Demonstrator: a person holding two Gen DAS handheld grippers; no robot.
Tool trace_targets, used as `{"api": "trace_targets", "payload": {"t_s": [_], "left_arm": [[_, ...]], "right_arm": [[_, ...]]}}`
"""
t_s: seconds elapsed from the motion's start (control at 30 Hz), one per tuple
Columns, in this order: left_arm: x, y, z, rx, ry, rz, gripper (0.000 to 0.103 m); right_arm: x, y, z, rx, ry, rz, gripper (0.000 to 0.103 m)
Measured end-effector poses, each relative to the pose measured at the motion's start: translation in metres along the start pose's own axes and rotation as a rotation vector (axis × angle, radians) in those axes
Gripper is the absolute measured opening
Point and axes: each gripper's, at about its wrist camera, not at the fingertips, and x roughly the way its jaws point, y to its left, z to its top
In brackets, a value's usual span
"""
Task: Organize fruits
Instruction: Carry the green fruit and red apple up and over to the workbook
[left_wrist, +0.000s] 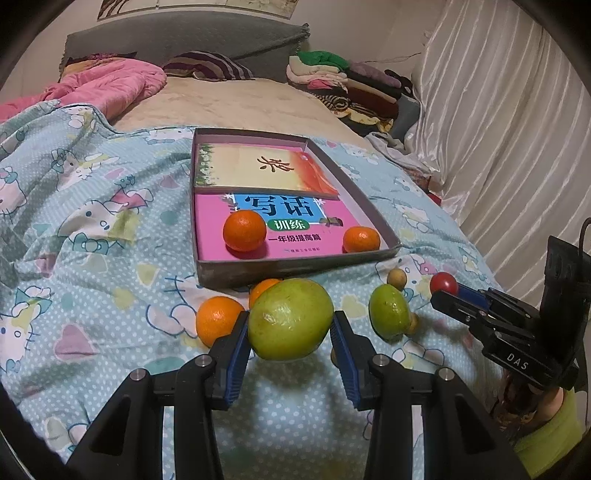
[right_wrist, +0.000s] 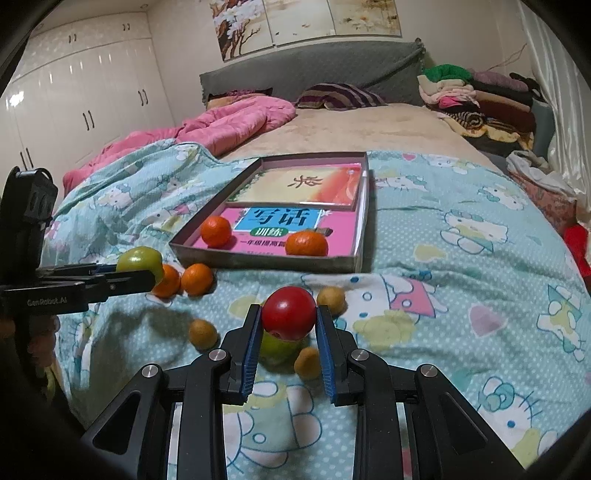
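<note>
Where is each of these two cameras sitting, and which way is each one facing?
Left wrist: on the left gripper, facing down its fingers toward the headboard; it grips a large green fruit; right gripper at right.
Right wrist: on the right gripper, same direction; it grips a red fruit; left gripper at left.
Shared: the box, two oranges inside, loose fruit on the blanket.

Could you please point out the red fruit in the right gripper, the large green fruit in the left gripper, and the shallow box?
red fruit (right_wrist: 289, 312): right wrist view, middle of its front.
large green fruit (left_wrist: 290, 319): left wrist view, centre of its skin.
shallow box (left_wrist: 295, 267): left wrist view, near wall.
</note>
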Motion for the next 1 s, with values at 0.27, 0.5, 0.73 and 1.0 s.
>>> {"api": "trace_targets", "payload": {"t_s": [0.27, 0.5, 0.73, 1.0], "left_arm": [[0.005, 0.001, 0.011, -0.007, -0.004, 0.013, 0.043], [0.015, -0.001, 0.022, -0.008, 0.006, 0.019, 0.043], [0.025, -0.004, 0.036, -0.016, 0.006, 0.012, 0.043], [0.040, -0.012, 0.054, 0.002, 0.012, 0.010, 0.043]], "right_arm": [[0.004, -0.011, 0.016, -0.006, -0.016, -0.017, 0.029], [0.010, -0.023, 0.028, 0.003, -0.025, -0.028, 0.029], [0.016, -0.028, 0.044, -0.009, -0.034, -0.029, 0.029], [0.031, -0.032, 0.061, -0.037, -0.004, -0.034, 0.029]]}}
